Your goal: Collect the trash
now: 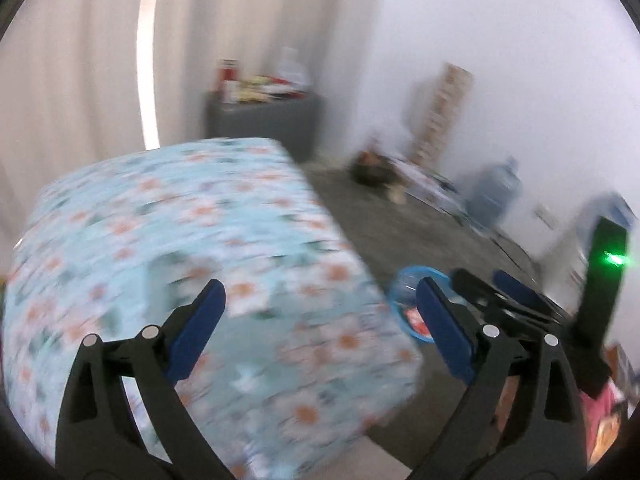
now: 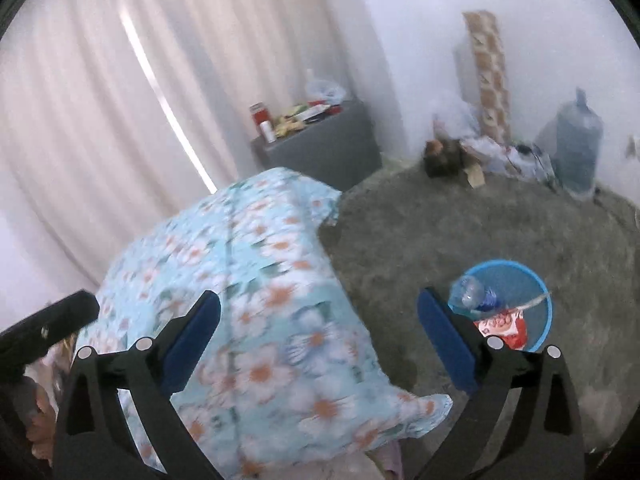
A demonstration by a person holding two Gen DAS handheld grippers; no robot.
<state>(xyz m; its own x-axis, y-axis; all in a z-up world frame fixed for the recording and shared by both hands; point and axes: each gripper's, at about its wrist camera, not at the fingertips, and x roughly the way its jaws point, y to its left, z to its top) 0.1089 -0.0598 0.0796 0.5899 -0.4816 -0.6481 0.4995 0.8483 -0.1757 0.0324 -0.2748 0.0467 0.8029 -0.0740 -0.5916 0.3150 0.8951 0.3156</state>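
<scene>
The counter (image 2: 248,280), covered with a flowered blue cloth, serves as the landmark. At its left edge in the right wrist view sits the black body of the left claw (image 2: 44,332), above a hand (image 2: 40,428) at the frame's lower left. Both claws hang over the counter's near right corner: the left claw (image 1: 320,320) is released, nothing between its blue pads, and the right claw (image 2: 320,332) likewise stands wide and empty. Behind the counter, a grey cabinet (image 2: 332,148) carries clutter against the curtain (image 2: 100,100). Right of the counter, on the grey carpet (image 2: 460,232), stands a blue bin (image 2: 540,320) holding a clear plastic bottle (image 2: 468,292) and a red and white wrapper (image 2: 506,328). Further right, by the wall, stands a large water jug (image 2: 580,148).
</scene>
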